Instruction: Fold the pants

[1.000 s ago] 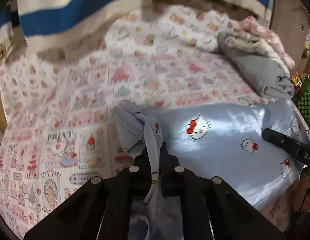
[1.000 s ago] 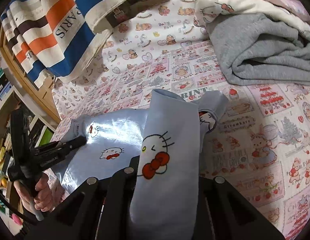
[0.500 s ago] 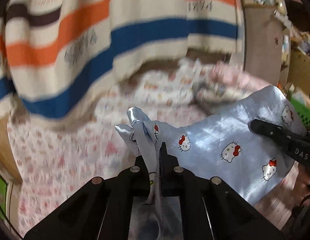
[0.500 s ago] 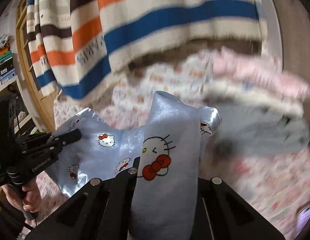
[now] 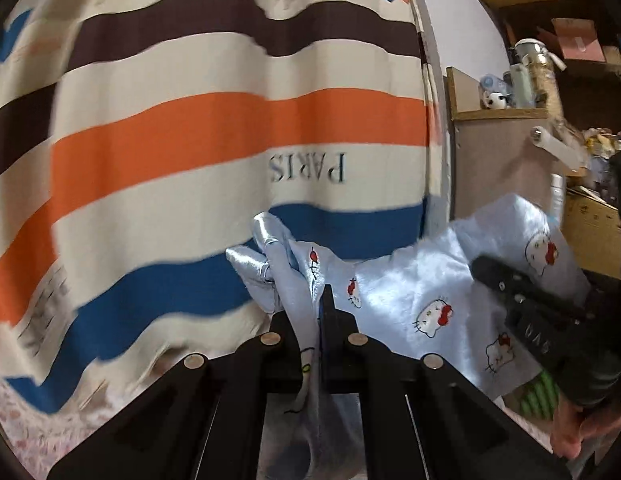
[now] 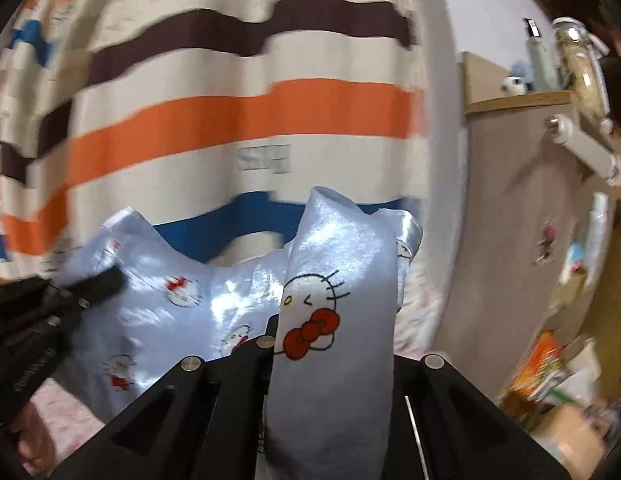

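Left gripper (image 5: 319,304) is pinched tight on a bunched edge of the pants (image 5: 422,300), right gripper (image 6: 334,320) clamped on another edge, cloth draped over its fingers. Pants hang stretched between them, up off the bed (image 6: 62,412), striped blanket (image 5: 230,140) right behind, shelves (image 5: 502,148) crowding the right.

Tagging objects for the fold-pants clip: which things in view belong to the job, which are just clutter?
Job: pants, left hand-held gripper, right hand-held gripper, both shut on the pants.

Clutter: striped blanket, cabinet, jar.
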Motion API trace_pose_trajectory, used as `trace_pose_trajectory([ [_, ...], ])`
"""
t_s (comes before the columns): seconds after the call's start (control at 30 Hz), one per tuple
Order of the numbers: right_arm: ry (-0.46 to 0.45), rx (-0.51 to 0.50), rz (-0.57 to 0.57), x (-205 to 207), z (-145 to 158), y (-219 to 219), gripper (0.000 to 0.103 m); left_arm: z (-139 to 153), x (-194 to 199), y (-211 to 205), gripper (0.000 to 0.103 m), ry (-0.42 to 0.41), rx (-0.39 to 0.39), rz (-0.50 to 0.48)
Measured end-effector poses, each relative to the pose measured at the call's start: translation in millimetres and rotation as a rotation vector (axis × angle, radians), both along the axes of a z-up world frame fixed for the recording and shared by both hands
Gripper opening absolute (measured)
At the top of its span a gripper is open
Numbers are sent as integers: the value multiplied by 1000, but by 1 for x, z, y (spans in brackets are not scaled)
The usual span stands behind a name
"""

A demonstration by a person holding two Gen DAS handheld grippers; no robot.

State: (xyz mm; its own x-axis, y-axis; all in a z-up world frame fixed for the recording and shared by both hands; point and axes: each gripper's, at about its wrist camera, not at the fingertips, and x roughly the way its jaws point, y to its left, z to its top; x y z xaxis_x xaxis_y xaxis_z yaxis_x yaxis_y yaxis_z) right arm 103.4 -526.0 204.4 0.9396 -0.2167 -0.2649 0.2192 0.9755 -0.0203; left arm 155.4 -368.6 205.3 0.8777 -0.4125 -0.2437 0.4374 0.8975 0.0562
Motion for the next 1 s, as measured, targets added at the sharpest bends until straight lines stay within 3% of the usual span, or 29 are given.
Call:
trace_pose_trajectory([
  [0.13, 10, -15, -134, 39, -2, -44, 6, -6, 33, -36, 4, 0, 14, 9],
  [0.2, 19, 8, -149, 51, -12, -61, 6, -20, 47, -46, 4, 16, 33, 21],
  [0.37, 126, 82, -137, 85, -67, -94, 6, -81, 91, -60, 5, 187, 68, 18],
  [0.5, 210, 58, -162, 103, -110, -101, 6, -130, 108, -72, 7, 224, 140, 45],
  [0.6, 242, 25, -180, 110, -128, -101, 10, -142, 112, -70, 18, 231, 139, 63],
  [0.63, 241, 9, -187, 109, -129, -98, 14, -143, 111, -67, 25, 224, 131, 68],
  [0.67, 232, -11, -198, 109, -129, -98, 21, -143, 111, -65, 44, 220, 129, 80],
  [0.7, 226, -20, -216, 108, -128, -98, 26, -141, 112, -61, 56, 219, 126, 97],
  [0.73, 220, -24, -239, 106, -128, -99, 41, -139, 115, -60, 74, 218, 117, 109],
  [0.77, 211, -22, -269, 102, -128, -104, 64, -136, 115, -54, 79, 213, 97, 117],
  [0.83, 175, -10, -337, 97, -126, -113, 92, -132, 115, -43, 78, 218, 65, 122],
  [0.93, 119, -26, -374, 79, -127, -114, 92, -127, 111, -30, 79, 212, 41, 110],
  [1.0, 109, -29, -346, 68, -126, -112, 92, -122, 102, -20, 85, 176, 46, 120],
])
